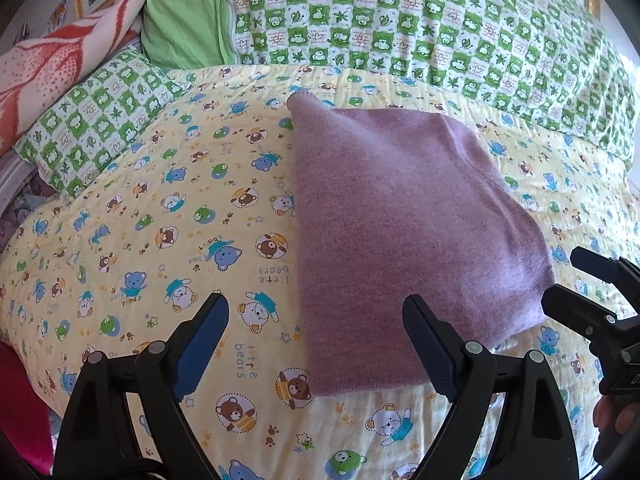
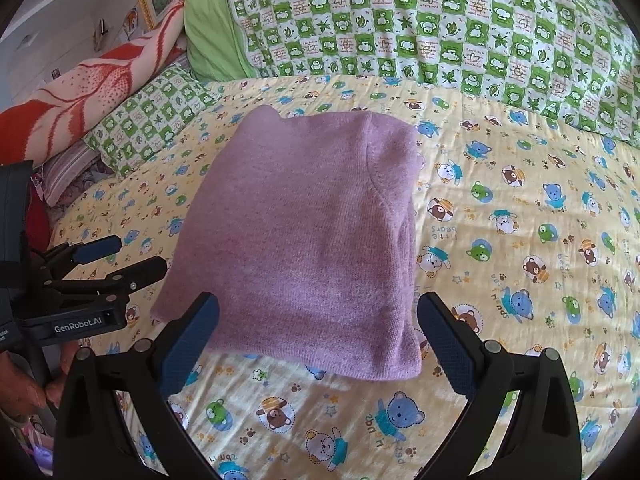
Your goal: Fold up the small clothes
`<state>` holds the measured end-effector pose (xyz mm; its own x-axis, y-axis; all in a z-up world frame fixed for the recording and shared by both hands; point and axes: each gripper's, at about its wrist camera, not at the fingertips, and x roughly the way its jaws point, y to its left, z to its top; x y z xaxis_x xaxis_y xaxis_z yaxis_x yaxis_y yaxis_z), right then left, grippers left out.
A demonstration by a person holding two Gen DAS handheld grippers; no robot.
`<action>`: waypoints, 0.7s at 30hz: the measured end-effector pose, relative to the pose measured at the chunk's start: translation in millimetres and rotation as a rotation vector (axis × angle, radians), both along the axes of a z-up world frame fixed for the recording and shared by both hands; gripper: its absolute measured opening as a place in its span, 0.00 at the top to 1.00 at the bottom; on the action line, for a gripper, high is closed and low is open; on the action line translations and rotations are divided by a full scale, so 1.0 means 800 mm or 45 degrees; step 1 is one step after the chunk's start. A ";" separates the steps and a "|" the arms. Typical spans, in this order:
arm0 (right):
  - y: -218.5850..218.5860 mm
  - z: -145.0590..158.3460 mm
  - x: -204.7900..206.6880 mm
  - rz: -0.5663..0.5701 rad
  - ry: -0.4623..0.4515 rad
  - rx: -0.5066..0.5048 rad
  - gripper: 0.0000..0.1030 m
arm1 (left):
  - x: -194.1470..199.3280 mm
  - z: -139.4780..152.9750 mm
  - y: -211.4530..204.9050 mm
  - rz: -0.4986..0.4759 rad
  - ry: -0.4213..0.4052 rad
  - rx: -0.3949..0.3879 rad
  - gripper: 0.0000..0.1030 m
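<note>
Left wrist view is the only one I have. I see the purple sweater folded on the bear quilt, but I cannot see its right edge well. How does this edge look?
Observer: In the right wrist view, the purple sweater has a curved seam running near its right edge, and folded layers show at the near right corner.
Operator: Is my left gripper holding any cloth?
Observer: No. Seen from the side, the left gripper is open, close beside the sweater's left edge, with nothing between its fingers.
Operator: Where is the right gripper aimed?
Observer: The right gripper is open, and the sweater's near edge lies in front of it, between its two fingers.
</note>
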<state>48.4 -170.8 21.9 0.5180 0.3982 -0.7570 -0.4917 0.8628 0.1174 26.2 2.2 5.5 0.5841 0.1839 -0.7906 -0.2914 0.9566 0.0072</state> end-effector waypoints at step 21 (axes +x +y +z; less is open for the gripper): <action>0.006 0.007 -0.003 0.013 -0.012 0.010 0.04 | -0.003 0.007 -0.003 -0.005 -0.005 0.009 0.13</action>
<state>45.7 -165.8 27.8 0.5213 0.4094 -0.7488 -0.5016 0.8568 0.1192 23.7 -0.5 11.2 0.5881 0.1875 -0.7867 -0.2877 0.9576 0.0132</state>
